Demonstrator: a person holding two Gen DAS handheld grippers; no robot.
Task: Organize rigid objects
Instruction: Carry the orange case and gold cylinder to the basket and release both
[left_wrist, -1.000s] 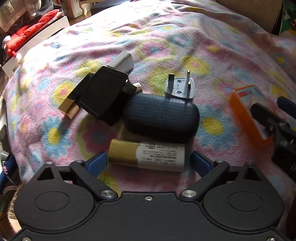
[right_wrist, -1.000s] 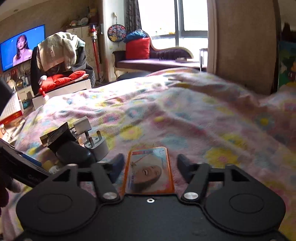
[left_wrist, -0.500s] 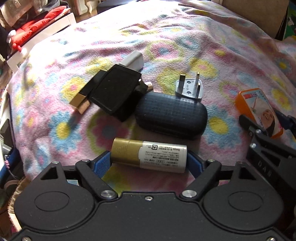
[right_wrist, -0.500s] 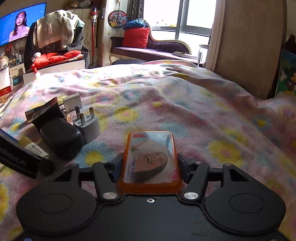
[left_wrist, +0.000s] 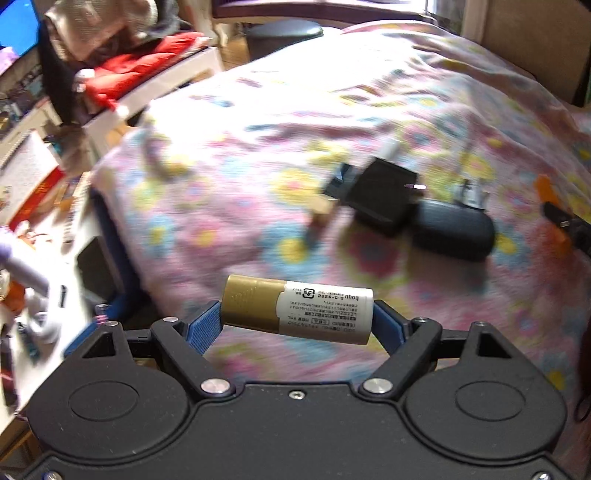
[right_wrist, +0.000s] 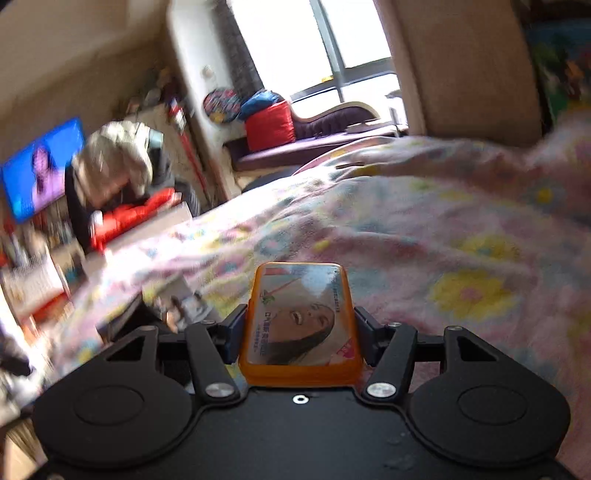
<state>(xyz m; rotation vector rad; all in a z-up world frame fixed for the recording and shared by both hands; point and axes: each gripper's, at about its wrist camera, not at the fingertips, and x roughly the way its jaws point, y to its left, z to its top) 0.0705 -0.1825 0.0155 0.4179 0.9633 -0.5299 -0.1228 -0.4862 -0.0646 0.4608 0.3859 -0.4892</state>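
Note:
My left gripper (left_wrist: 297, 319) is shut on a gold and white cylinder (left_wrist: 297, 308) and holds it crosswise above the flowered blanket (left_wrist: 229, 206). On the blanket beyond lie a black square box (left_wrist: 384, 192), a dark oval case (left_wrist: 452, 230) and a grey plug (left_wrist: 471, 192). My right gripper (right_wrist: 299, 326) is shut on an orange box with a face printed on it (right_wrist: 301, 325), held above the blanket (right_wrist: 443, 236). The orange box (left_wrist: 546, 188) also shows at the right edge of the left wrist view.
The bed's left edge (left_wrist: 110, 206) drops to a cluttered floor with books (left_wrist: 33, 184). A white bench with red cushions (left_wrist: 144, 70) stands beyond. A television (right_wrist: 40, 170), a chair draped with clothes (right_wrist: 118, 162) and a window seat (right_wrist: 332, 129) are in the room.
Both grippers have lifted their objects off the blanket and pulled back. The left one swung left with the cylinder; the pile of objects now lies farther away to the right.

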